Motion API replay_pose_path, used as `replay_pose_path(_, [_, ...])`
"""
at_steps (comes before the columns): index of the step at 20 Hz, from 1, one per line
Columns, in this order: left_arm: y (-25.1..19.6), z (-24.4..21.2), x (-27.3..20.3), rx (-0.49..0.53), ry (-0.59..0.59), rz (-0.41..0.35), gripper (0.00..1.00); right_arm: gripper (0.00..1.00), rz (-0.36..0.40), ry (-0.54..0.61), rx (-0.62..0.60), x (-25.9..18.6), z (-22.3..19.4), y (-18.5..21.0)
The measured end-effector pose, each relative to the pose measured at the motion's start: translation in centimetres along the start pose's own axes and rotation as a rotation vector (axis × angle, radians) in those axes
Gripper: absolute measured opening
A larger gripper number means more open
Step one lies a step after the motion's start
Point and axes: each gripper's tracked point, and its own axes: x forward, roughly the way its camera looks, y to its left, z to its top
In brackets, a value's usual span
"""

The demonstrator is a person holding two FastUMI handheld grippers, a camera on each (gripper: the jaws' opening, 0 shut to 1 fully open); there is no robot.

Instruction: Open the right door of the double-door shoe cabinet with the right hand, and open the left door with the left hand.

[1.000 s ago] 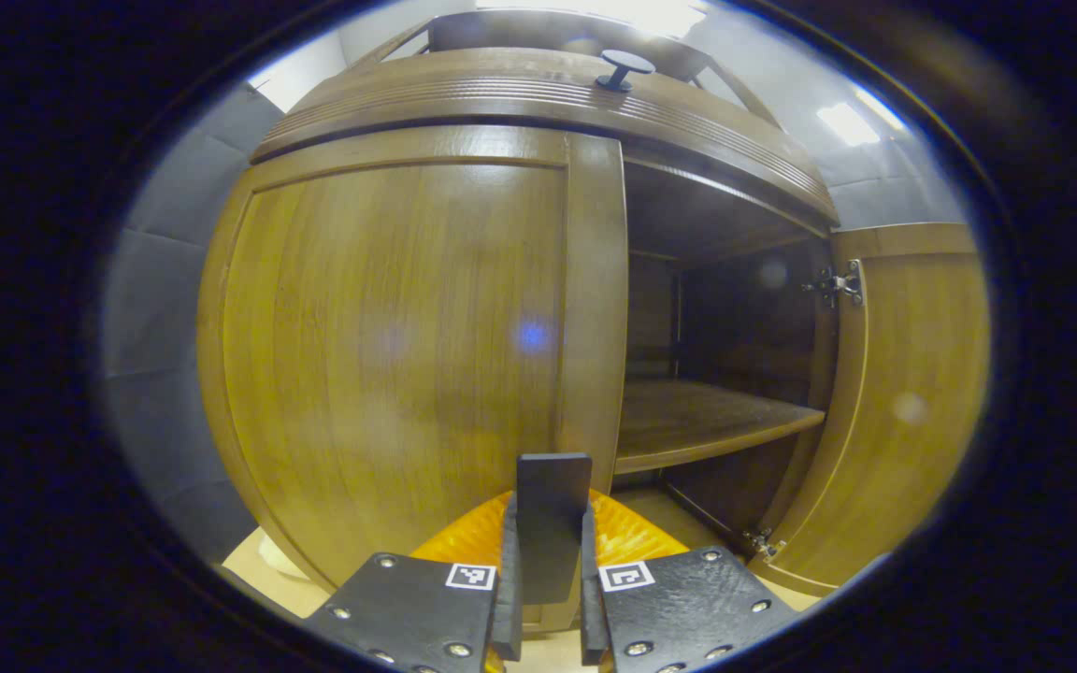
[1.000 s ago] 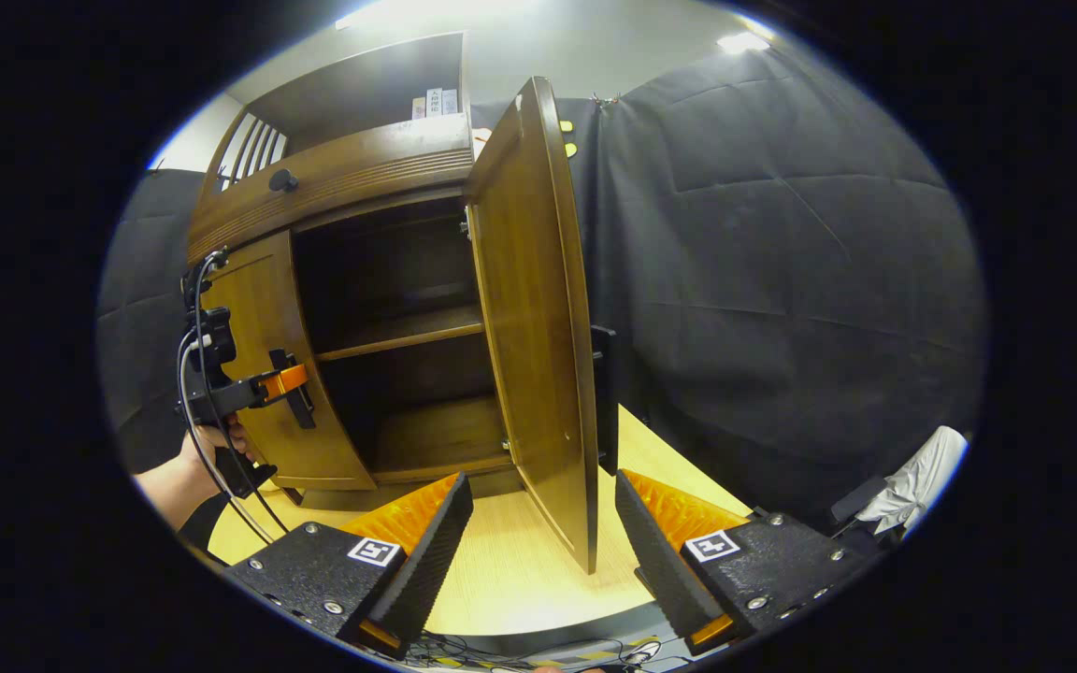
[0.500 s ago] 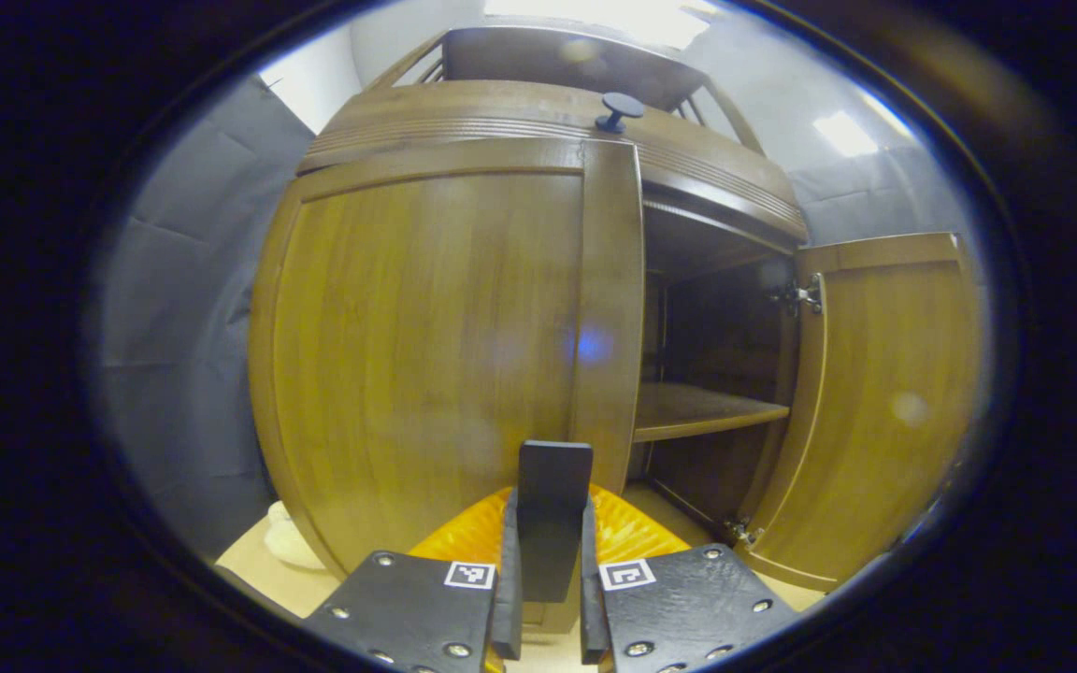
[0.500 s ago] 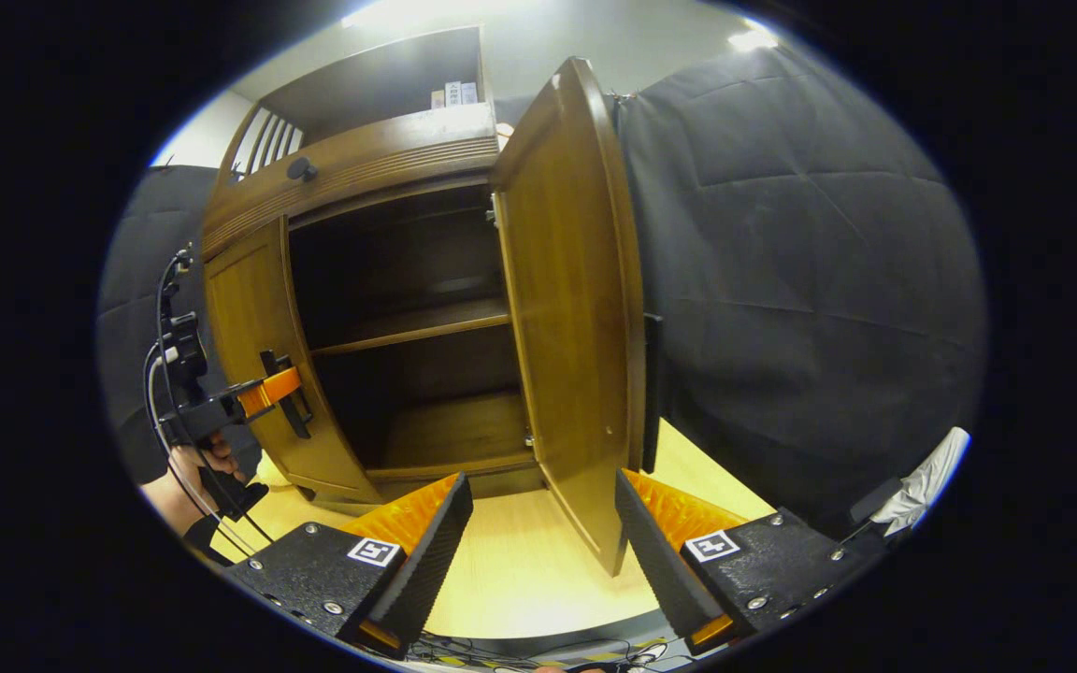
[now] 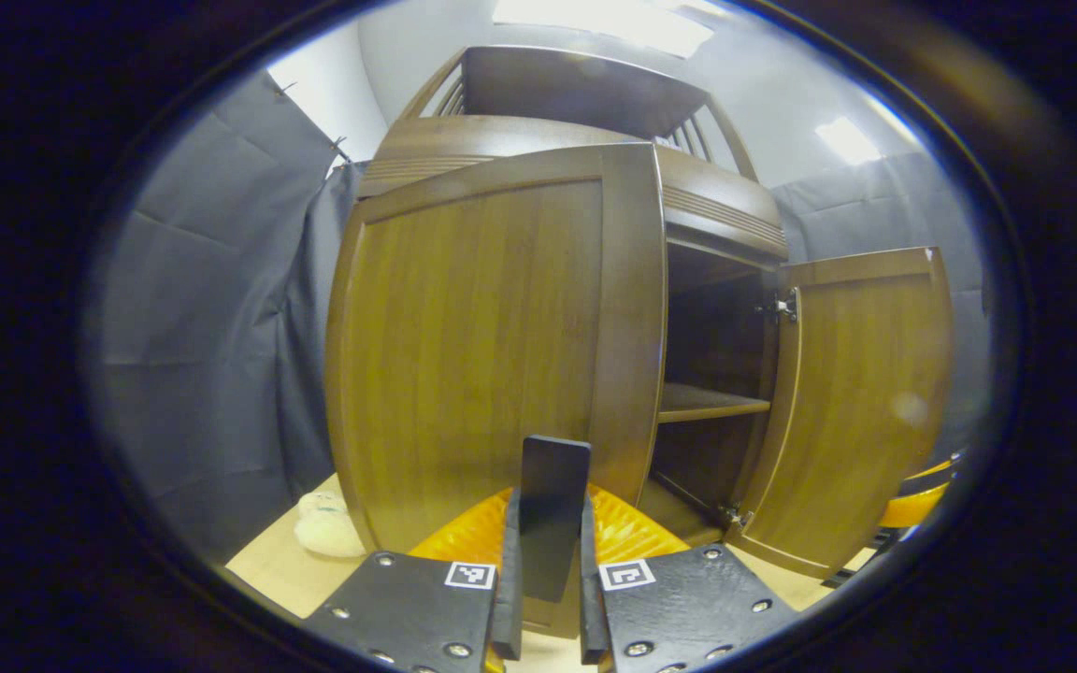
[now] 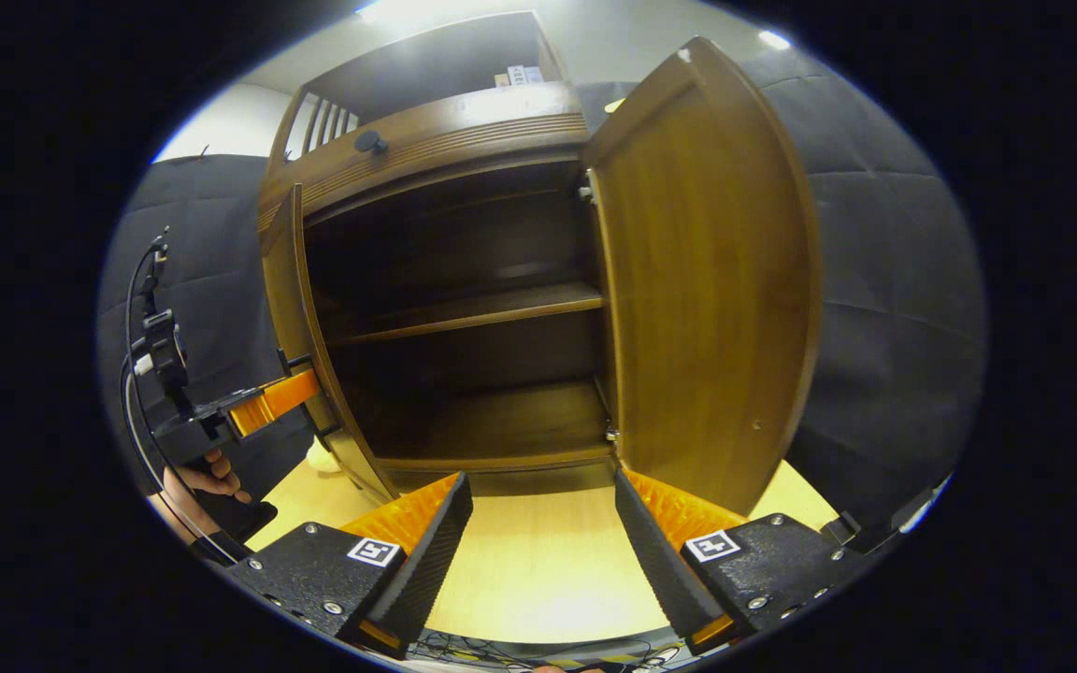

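In the left gripper view, the left hand-held gripper [image 5: 546, 570] sits low in the middle, its two fingers closed tight on the dark handle [image 5: 552, 505] of the left door [image 5: 492, 346], which rises between them as a flat upright bar. That door stands partly swung out from the shoe cabinet [image 5: 538, 140], its wooden face turned toward the camera. To its right the cabinet's dark inside shows with a shelf [image 5: 711, 404], and beyond it the right door [image 5: 861, 402] stands wide open on its hinge (a metal hinge plate sits near its top inner corner). A pale, soft-looking lump [image 5: 325, 528] lies on the desk [image 5: 277, 575] beside the left door's lower edge; what it is cannot be told. In the right gripper view, the right hand-held gripper [image 6: 543, 537] hangs spread wide over the pale desk [image 6: 538, 579] with nothing between its fingers, in front of the open cabinet. The right door [image 6: 711, 280] is swung fully outward at the right, the shelf [image 6: 478, 310] and floor of the cabinet lie exposed, and the left door [image 6: 300, 318] shows edge-on at the left. There the left hand-held gripper [image 6: 300, 397], held by a hand [image 6: 211, 472], grips that door's handle.
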Motion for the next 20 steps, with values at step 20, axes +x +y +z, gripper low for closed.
replay_pose_path(20, [6.0,1.9,-6.9,0.008,-0.024,0.182,0.14,0.95,0.15,0.029,-0.02,3.7,-0.3,5.0])
